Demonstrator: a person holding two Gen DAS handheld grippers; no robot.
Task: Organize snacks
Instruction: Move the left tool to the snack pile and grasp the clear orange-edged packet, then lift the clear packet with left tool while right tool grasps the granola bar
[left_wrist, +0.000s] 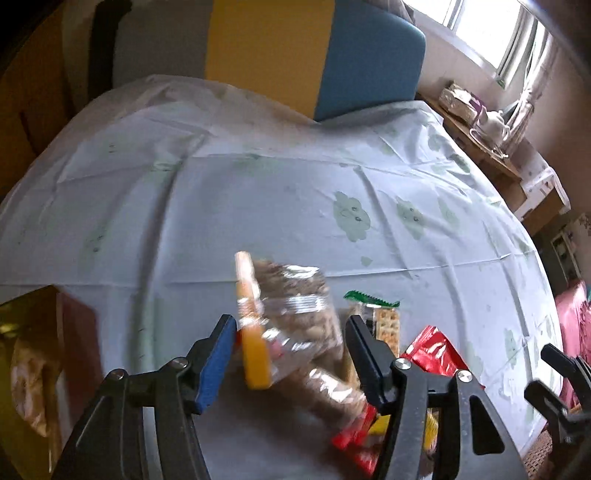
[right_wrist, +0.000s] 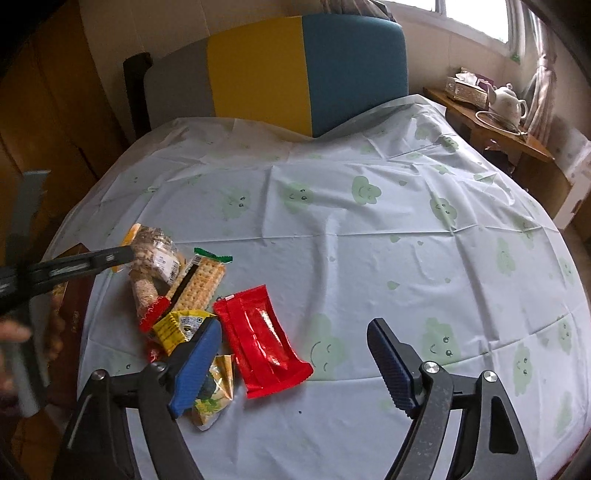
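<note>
A clear bag of nuts with an orange header (left_wrist: 295, 325) (right_wrist: 155, 258) lies on the snack pile. My left gripper (left_wrist: 290, 321) stands open around it, one finger on each side, and shows blurred in the right wrist view (right_wrist: 92, 260). Beside the bag lie a cracker pack with a green end (right_wrist: 201, 280) (left_wrist: 388, 325), a red packet (right_wrist: 262, 347) (left_wrist: 432, 350), a yellow packet (right_wrist: 177, 326) and a yellow-green pouch (right_wrist: 216, 391). My right gripper (right_wrist: 295, 328) hangs open above the cloth, its left finger over the pile's near edge, nothing gripped.
The table wears a pale blue cloth with green clouds (right_wrist: 369, 240). A dark red box (right_wrist: 74, 306) sits at its left edge. A grey, yellow and teal chair back (right_wrist: 306, 74) stands behind; a wooden side table with a teapot (right_wrist: 508, 99) is far right.
</note>
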